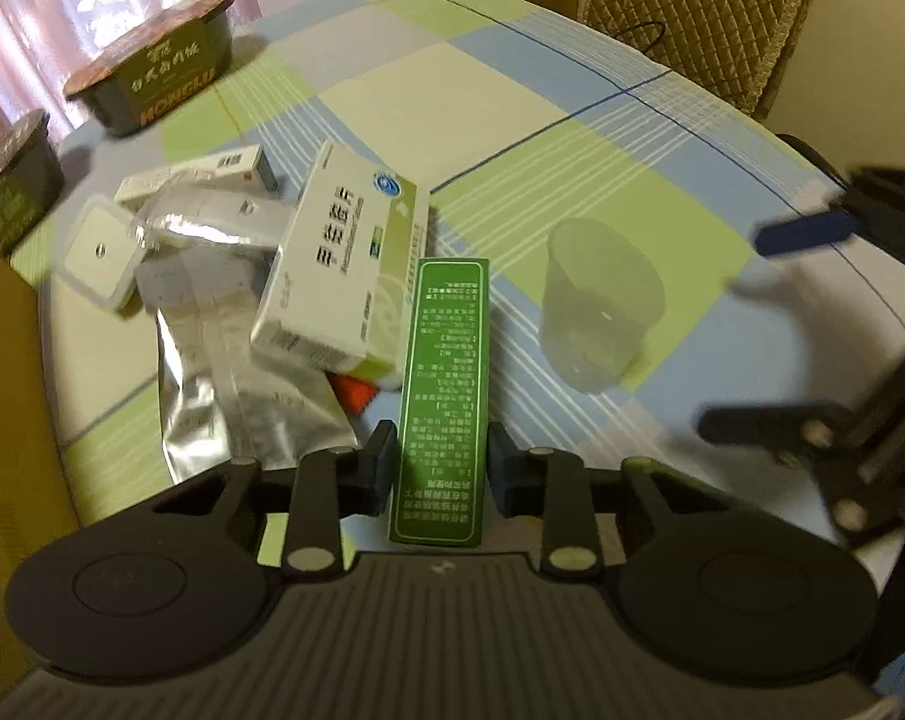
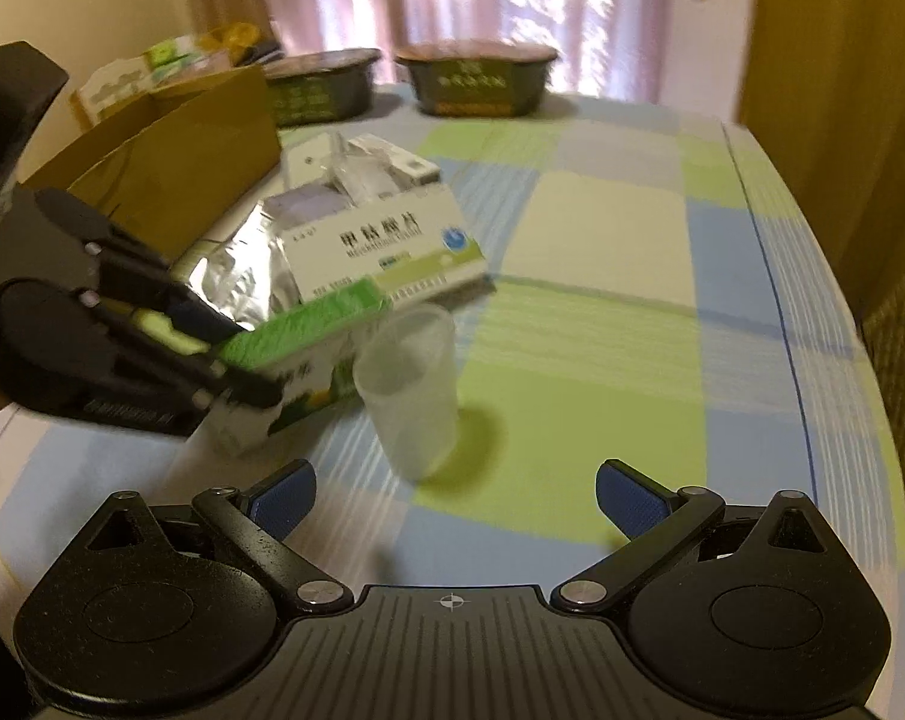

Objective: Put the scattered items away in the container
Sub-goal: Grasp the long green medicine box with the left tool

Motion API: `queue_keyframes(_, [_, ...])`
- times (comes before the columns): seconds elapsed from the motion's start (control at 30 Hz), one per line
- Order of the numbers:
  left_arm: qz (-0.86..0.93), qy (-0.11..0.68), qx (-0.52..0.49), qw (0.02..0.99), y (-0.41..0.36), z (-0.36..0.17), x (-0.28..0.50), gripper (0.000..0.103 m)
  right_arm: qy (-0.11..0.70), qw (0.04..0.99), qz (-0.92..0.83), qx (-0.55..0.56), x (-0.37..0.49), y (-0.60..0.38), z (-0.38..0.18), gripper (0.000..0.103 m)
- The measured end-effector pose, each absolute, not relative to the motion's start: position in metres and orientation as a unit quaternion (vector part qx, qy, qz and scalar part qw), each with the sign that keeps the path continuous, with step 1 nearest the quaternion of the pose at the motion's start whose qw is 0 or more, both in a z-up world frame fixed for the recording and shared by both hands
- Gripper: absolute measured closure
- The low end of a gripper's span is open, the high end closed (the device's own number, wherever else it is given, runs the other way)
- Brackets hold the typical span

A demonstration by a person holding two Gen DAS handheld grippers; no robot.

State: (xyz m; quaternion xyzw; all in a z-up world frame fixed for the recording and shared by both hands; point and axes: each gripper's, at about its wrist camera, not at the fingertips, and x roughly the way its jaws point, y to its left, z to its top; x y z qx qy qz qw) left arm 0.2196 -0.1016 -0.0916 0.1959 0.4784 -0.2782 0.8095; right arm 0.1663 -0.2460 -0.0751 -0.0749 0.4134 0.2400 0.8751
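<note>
The left gripper (image 1: 439,461) clamps a long green cardboard box printed with white text (image 1: 443,396), its fingers (image 1: 382,456) pressed against the box's two long sides, the far end reaching toward a heap of clutter on the counter (image 1: 572,168) with its blue, green and cream check cloth. That heap holds a white and green medicine carton (image 1: 344,252), a crinkled silver foil pouch (image 1: 236,396) and a small clear square lidded tub (image 1: 98,252), all touching or overlapping. A translucent plastic cup (image 2: 410,390) stands upright just beside the green box. The right gripper (image 2: 452,498) hovers short of the cup with its blue-padded fingers (image 2: 626,495) spread wide and nothing between them. An open brown cardboard box (image 2: 170,174), seemingly the container, sits beyond the heap on the left, near two dark lidded bowls (image 2: 476,78). The step in hand appears to be carrying the green box off; next it must be carried over the brown box's wall and released, while the right gripper would need to close around the cup
</note>
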Motion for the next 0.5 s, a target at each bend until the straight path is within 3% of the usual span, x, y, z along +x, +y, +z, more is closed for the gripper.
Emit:
queue_keyframes(0.47, [-0.259,0.495,0.156,0.815,-0.063,-0.084,0.179,0.075,0.364,0.795,0.409,-0.261,0.198,-0.205,-0.085,0.0])
queue_keyframes(0.5, [-0.258,0.494,0.157,0.815,-0.062,-0.084,0.179,0.073,0.363,0.784,0.42,-0.276,0.2,-0.202,-0.087,0.004])
